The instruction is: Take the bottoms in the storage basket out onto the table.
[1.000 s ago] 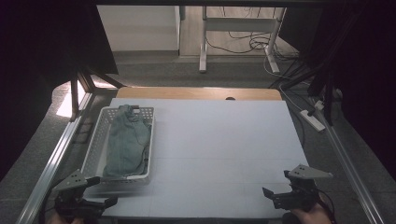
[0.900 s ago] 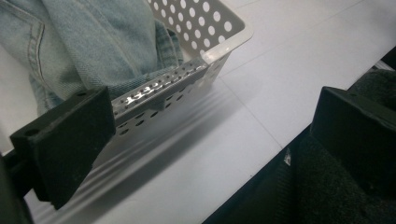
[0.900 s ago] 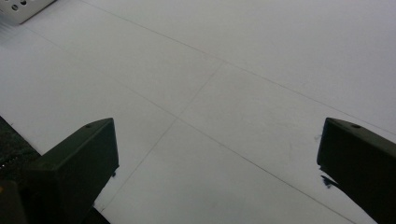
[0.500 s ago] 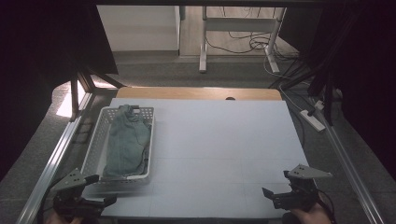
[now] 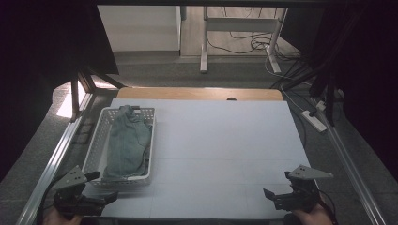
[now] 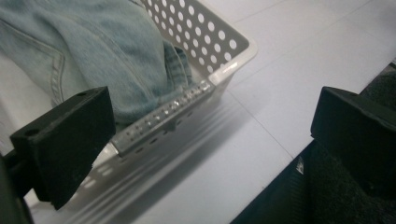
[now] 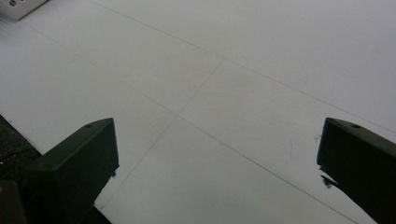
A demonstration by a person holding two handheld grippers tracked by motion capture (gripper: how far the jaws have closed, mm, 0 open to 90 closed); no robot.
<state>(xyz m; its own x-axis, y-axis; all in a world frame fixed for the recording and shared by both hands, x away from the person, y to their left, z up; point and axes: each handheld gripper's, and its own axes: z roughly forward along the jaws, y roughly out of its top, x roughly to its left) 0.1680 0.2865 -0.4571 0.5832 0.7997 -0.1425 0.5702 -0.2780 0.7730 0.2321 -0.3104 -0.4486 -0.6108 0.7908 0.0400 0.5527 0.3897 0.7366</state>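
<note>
A white perforated basket stands at the left of the white table, with a piece of light blue denim lying in it. My left gripper sits at the table's near left corner, just in front of the basket, open and empty. In the left gripper view the basket's near corner and the denim lie between the wide-apart jaws. My right gripper rests open near the table's front right edge. The right gripper view has bare table between its jaws.
A wooden strip runs along the table's far edge. Metal rails flank the table on both sides. A power strip and cables lie on the floor at the right. Table legs stand beyond. Dark carpet surrounds the table.
Both grippers have shifted only slightly near the front edge; the basket and denim have not moved.
</note>
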